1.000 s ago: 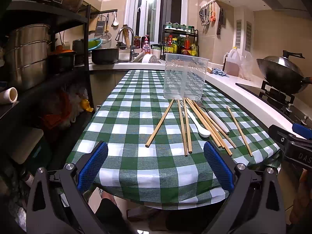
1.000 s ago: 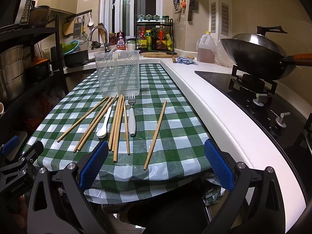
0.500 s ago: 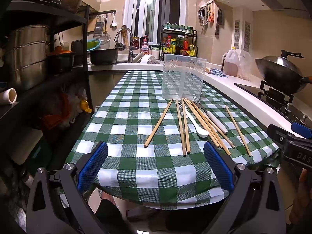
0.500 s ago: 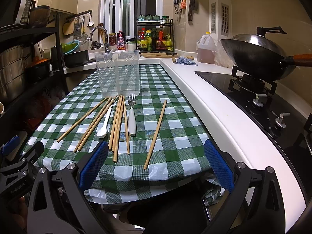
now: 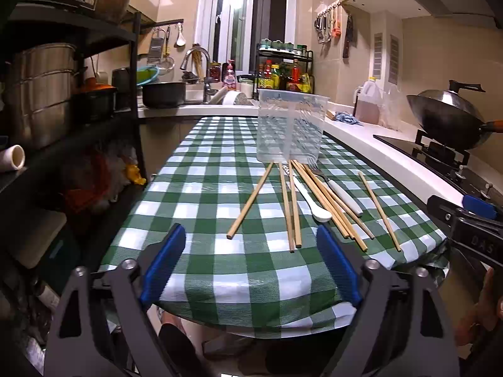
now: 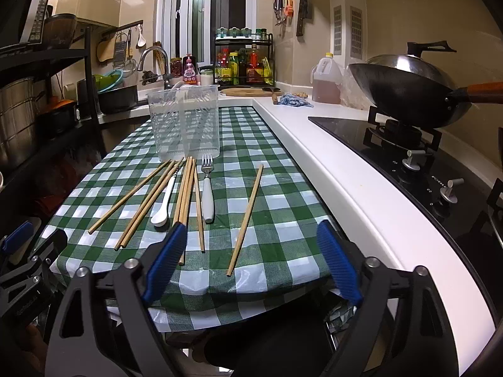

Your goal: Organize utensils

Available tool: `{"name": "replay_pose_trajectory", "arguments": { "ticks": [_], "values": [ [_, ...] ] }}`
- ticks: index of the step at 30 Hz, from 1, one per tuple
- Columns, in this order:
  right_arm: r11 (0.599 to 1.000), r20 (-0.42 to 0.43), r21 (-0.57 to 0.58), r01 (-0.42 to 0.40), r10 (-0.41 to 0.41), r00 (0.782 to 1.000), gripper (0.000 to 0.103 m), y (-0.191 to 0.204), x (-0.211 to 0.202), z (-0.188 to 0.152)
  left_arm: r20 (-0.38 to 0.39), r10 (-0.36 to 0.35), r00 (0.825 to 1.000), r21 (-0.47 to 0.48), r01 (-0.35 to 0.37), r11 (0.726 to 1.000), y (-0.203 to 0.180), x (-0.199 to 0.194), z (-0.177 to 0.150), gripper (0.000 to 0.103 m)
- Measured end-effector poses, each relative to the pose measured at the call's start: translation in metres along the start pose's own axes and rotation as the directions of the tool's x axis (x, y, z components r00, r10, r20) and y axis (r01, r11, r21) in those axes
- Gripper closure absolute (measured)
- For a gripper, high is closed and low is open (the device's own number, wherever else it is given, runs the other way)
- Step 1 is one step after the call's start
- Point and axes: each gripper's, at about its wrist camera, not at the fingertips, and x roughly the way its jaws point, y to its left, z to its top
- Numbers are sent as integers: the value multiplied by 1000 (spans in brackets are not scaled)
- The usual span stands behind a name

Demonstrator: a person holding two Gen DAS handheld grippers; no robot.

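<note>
The black body of the right gripper (image 5: 478, 238), seen at the right edge of the left wrist view, carries raised letters "DAS", cut off by the frame. In the right wrist view the left gripper (image 6: 22, 286), low at the left, bears small lettering too blurred to read. Lettering on the hob (image 6: 437, 183) and the bottle labels (image 6: 245, 67) ahead are illegible.
</note>
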Motion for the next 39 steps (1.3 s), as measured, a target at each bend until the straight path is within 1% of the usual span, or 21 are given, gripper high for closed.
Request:
{"name": "replay_pose_trajectory", "arguments": {
  "ticks": [1, 2, 4, 5, 6, 9, 11, 14, 17, 18, 21, 24, 27, 28, 30, 32, 33, 39],
  "values": [
    [1000, -4, 0, -6, 6, 1000, 29, 1, 1, -1, 5, 3, 1000, 6, -3, 1000, 0, 1, 0, 33],
    [1000, -11, 1, -18, 18, 1000, 30, 2, 2, -2, 9, 7, 1000, 12, -7, 1000, 1, 2, -1, 36],
    [999, -47, -1, -50, 50, 998, 39, 4, 8, -4, 6, -5, 1000, 7, 5, 1000, 6, 7, -1, 37],
    [998, -61, -2, -56, 56, 997, 42, 6, 11, -5, -3, -20, 1000, -2, 20, 1000, 9, 13, 0, 37],
    [998, -79, -2, -63, 62, 995, 47, 6, 15, -7, -9, -30, 1000, -6, 30, 1000, 12, 17, -1, 37],
    [998, -147, 20, -64, 67, 987, 56, 4, 33, -12, -23, -17, 1000, 19, 18, 1000, 16, 33, -2, 37],
    [998, -175, 27, -64, 67, 982, 56, 4, 43, -14, -36, -13, 999, 30, 14, 999, 19, 41, -4, 43],
    [998, -205, 31, -63, 68, 976, 57, 6, 57, -18, -62, -18, 998, 27, 20, 999, 23, 58, -6, 48],
    [997, -227, 27, -76, 80, 971, 62, 9, 65, -22, -81, -17, 997, 34, 20, 999, 25, 70, -8, 51],
    [997, -236, 23, -76, 79, 969, 66, 10, 68, -22, -93, -15, 996, 36, 18, 999, 25, 76, -8, 51],
    [997, -259, 24, -77, 81, 963, 71, 9, 75, -26, -113, -21, 993, 31, 25, 999, 26, 85, -9, 57],
    [998, -250, 10, -66, 67, 966, 76, 10, 76, -26, -130, -20, 991, 32, 24, 999, 24, 92, -7, 63],
    [997, -249, 5, -73, 72, 966, 92, 8, 77, -26, -153, -19, 988, 21, 23, 1000, 24, 98, -7, 68],
    [997, -249, 0, -78, 76, 966, 96, 9, 77, -26, -163, -14, 986, 21, 18, 1000, 23, 101, -7, 69],
    [997, -248, -14, -81, 75, 966, 97, 11, 76, -26, -161, -5, 987, 35, 10, 999, 20, 102, -8, 72],
    [996, -247, -25, -90, 81, 966, 98, 12, 76, -26, -165, -9, 986, 39, 15, 999, 19, 102, -7, 91],
    [995, -248, -27, -95, 86, 965, 98, 11, 77, -25, -171, -16, 985, 42, 24, 999, 19, 101, -8, 94],
    [995, -239, -18, -96, 89, 967, 98, 6, 72, -23, -181, -34, 983, 46, 43, 998, 23, 74, -20, 96]
  ]
}}
